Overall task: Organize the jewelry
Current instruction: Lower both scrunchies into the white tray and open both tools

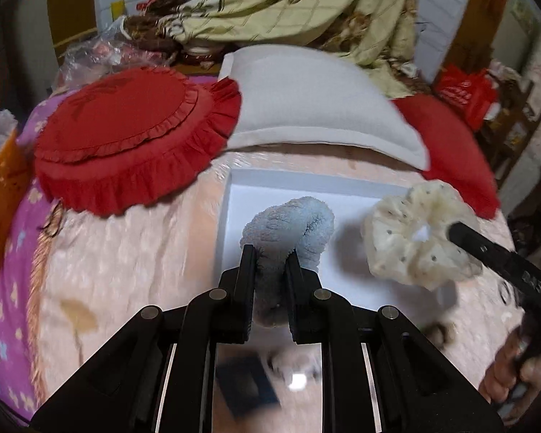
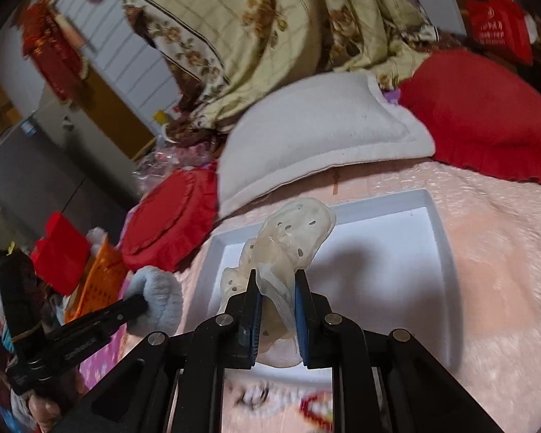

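My left gripper (image 1: 270, 252) is shut on a fluffy grey-blue scrunchie (image 1: 292, 227) and holds it over the near left part of a shallow white tray (image 1: 288, 180) on the pink bed cover. My right gripper (image 2: 276, 274) is shut on a cream sheer scrunchie with dark dots (image 2: 292, 238), held above the tray (image 2: 432, 216). The cream scrunchie (image 1: 418, 234) shows at the right of the left wrist view on the right gripper's finger. The grey-blue scrunchie (image 2: 158, 299) shows at the left of the right wrist view.
A round red frilled cushion (image 1: 133, 133) lies left of the tray, a white pillow (image 1: 306, 104) behind it, another red cushion (image 1: 447, 151) at the right. A floral quilt (image 1: 288, 0) is piled at the back. An orange basket (image 1: 0, 195) stands at the left edge.
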Tool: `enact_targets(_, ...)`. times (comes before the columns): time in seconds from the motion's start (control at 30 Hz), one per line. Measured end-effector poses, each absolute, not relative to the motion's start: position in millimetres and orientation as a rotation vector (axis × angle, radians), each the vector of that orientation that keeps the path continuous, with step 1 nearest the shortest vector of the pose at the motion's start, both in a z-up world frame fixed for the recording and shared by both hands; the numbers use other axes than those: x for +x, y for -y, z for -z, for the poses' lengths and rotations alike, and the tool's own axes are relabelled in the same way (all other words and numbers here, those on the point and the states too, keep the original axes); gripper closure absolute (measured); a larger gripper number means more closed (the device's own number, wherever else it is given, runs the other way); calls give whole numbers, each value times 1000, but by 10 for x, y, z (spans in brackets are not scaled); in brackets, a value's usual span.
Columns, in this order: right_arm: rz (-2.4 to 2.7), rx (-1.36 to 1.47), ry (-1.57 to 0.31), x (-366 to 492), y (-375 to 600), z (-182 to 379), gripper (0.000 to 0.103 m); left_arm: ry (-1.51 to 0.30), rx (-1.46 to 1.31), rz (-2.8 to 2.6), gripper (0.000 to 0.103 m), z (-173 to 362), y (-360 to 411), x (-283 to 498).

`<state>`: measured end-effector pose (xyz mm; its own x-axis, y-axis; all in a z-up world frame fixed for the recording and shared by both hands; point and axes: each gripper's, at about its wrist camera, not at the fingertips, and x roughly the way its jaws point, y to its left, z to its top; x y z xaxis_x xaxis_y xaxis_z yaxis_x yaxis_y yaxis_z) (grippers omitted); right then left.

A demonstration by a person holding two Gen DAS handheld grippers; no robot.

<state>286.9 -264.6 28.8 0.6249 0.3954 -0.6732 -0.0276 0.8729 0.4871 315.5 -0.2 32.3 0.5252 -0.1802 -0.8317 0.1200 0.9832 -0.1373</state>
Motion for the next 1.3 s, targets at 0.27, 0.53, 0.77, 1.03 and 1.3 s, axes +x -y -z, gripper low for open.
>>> enact_targets(0.27, -210, 462, -967, 3517, 2547, 295, 86, -1098, -133, 151, 86, 265, -97, 3923)
enact_targets(0.53, -161, 417, -941, 3466, 2615, 264, 54, -1041, -213, 192, 60, 104, -238, 3855)
enact_targets(0.77, -197, 373, -925, 2898, 2643, -21, 54, -969, -169, 147, 60, -324, -390, 3163)
enact_targets(1.03, -176, 313, -928, 2031, 2729, -104, 54, -963, -148, 80, 60, -446, -681, 2247)
enact_targets(1.3, -191, 316, -925, 1629, 2759, -283, 54, -945, -73, 57, 60, -469, -677, 1568)
